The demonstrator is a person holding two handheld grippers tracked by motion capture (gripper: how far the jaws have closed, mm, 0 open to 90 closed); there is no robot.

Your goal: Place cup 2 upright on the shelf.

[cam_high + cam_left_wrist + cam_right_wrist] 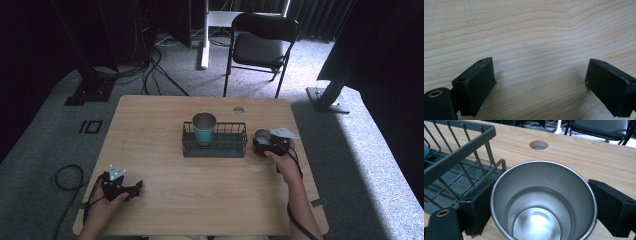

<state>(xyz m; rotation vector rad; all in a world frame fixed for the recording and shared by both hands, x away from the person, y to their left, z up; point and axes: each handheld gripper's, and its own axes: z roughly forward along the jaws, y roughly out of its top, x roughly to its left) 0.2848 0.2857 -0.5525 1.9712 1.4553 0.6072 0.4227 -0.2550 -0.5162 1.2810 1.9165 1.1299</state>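
A dark wire dish rack lies near the centre of the counter, a little toward 12 o'clock, its long side running 9 to 3 o'clock. A teal cup with a metal interior stands upright, mouth up, in the rack's 9 o'clock half. Just beyond the rack's 3 o'clock end, a steel cup stands upright on the counter, mouth open upward, empty, its inside bright and its bottom shiny. In the right gripper view it sits between the right hand-held gripper's two black jaws, which flank its wall at both sides, with the rack's corner just beside it.
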